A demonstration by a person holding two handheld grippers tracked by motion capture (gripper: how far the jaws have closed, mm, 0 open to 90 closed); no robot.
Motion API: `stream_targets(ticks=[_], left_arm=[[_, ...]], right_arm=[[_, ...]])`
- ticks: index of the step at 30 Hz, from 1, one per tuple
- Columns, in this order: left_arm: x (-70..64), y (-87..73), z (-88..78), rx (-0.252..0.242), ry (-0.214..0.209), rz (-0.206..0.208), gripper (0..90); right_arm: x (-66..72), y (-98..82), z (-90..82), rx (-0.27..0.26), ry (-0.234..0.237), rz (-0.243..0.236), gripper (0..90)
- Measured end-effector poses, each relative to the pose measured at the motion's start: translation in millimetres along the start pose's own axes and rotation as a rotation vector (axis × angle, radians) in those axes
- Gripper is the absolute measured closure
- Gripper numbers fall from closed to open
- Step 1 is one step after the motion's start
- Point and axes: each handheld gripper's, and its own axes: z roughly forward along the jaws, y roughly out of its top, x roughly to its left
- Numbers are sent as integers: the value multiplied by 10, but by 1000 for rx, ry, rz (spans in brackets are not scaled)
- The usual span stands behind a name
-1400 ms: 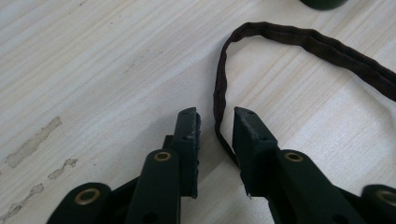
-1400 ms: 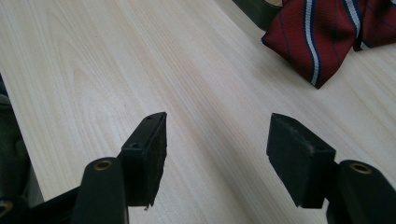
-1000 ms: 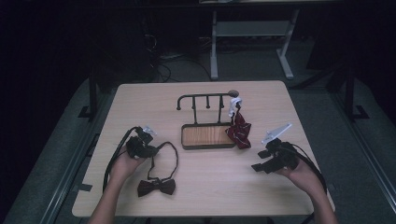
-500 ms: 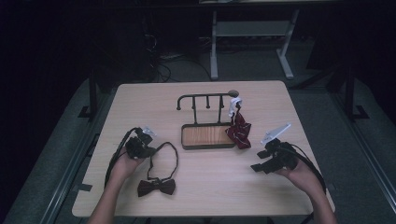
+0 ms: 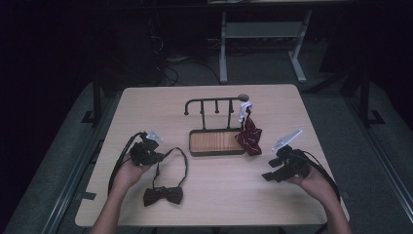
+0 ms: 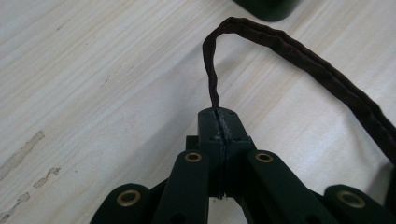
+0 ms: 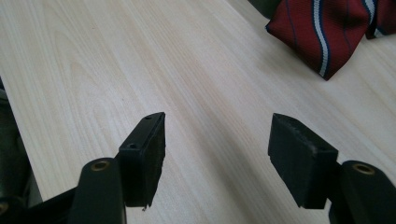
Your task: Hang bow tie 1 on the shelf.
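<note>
A dark maroon bow tie [image 5: 163, 195] lies near the table's front left, and its thin neck strap [image 5: 180, 163] loops up toward the rack. My left gripper [image 5: 158, 157] is shut on that strap [image 6: 261, 42], which rises from between its closed pads [image 6: 211, 122] and curves off to the right. A red striped necktie [image 5: 249, 136] hangs from the right end of a black hook rack [image 5: 214, 103] with a wooden tray base [image 5: 216, 142]. My right gripper [image 5: 267, 176] rests open over bare table at the right, its pads [image 7: 145, 158] wide apart, the striped necktie [image 7: 327, 32] beyond them.
The wooden table [image 5: 209, 204] has dark floor on all sides. A grey desk frame [image 5: 263, 34] stands behind it. Bare tabletop lies between the two hands and in front of the rack.
The left gripper's jaws have closed onto the bow tie's strap. The right hand has stayed where it was.
</note>
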Motion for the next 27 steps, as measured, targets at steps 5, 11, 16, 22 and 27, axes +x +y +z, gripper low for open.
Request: stream_targets(ticks=[5, 11, 16, 22, 27], left_arm=[[-27, 8, -78, -23, -18, 2, 896], [-69, 45, -159, -27, -34, 16, 896], [-119, 131, -318, -32, -63, 55, 896], [-153, 238, -480, -53, -86, 74, 896], [-163, 291, -557, -46, -93, 97, 896]], right_arm=[[-9, -7, 25, 15, 9, -2, 354], [-16, -5, 23, 15, 10, -2, 349], [-18, -12, -1, 10, 9, 2, 344], [-24, -22, -7, 9, 7, 1, 344], [-31, -32, -24, 6, 7, 2, 344]])
